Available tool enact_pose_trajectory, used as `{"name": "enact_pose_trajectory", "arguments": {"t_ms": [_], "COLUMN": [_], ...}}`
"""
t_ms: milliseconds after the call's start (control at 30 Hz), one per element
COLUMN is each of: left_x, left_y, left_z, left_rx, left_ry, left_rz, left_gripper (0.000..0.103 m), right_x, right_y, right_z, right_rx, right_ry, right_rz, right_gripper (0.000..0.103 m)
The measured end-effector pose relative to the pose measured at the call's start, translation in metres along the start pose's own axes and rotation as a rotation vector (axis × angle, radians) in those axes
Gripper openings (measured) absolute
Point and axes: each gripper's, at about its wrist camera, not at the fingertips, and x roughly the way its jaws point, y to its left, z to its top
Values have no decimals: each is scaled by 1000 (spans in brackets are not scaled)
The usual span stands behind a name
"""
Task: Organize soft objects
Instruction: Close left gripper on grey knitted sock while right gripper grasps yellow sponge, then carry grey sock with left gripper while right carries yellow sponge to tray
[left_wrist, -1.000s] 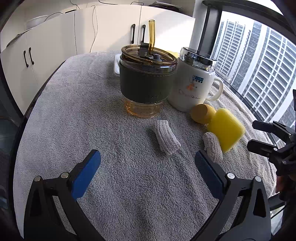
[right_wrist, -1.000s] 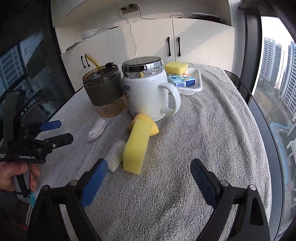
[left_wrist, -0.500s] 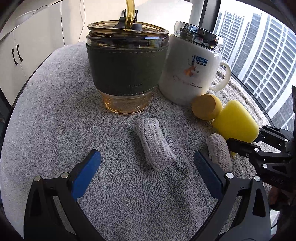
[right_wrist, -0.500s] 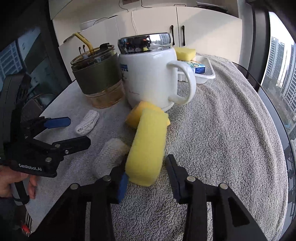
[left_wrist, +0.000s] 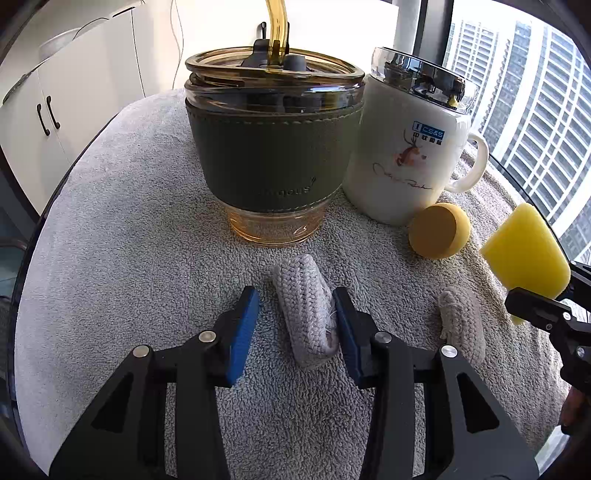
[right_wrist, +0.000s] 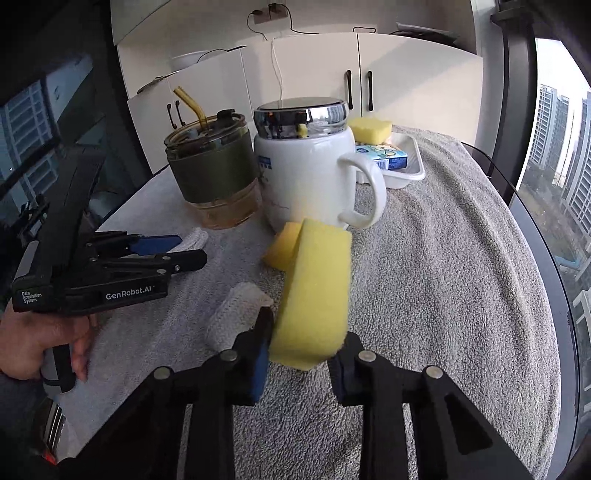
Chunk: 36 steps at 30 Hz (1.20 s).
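Now the left tongs (left_wrist: 295, 325) are closing around a grey knitted roll (left_wrist: 304, 314), only the right pad touching it. Meanwhile the right tongs (right_wrist: 303, 354) are closing, clamped on a yellow sponge (right_wrist: 314, 291), with another knitted roll (right_wrist: 236, 314) just left of them.

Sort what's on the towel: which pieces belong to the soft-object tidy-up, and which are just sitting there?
Job: yellow sponge, round sponge, knitted roll, second knitted roll, tray holding another sponge.

Bystanders: tumbler with straw, white mug, small carton, towel.

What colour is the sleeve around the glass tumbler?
Dark olive green on the sleeve, above an amber glass base; the left wrist view shows it best.
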Motion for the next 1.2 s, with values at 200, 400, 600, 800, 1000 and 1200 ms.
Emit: {"name": "enact_pose_trajectory", "arguments": {"t_ms": [200, 400, 600, 800, 1000, 1200], "left_x": [-11, -26, -44, -58, -68, -72], "left_y": [4, -1, -4, -4, 2, 10], "left_z": [-11, -17, -23, -24, -19, -7], "left_rx": [-25, -12, -4, -15, -29, -36], "left_ry": [-14, -26, -40, -61, -91, -116], "left_rz": [-32, -58, -92, -100, -90, -80], "left_gripper": [24, 24, 24, 24, 24, 24], "right_x": [-9, -19, -34, -45, -54, -61], "right_y": [1, 7, 11, 13, 10, 5], "right_z": [-3, -7, -8, -7, -3, 10], "right_rx": [3, -6, -24, -33, -31, -32], "right_ry": [-18, -19, -23, -27, -39, -64], "right_rz": [7, 13, 1, -18, -40, -64], "right_gripper": [29, 29, 29, 29, 29, 29]}}
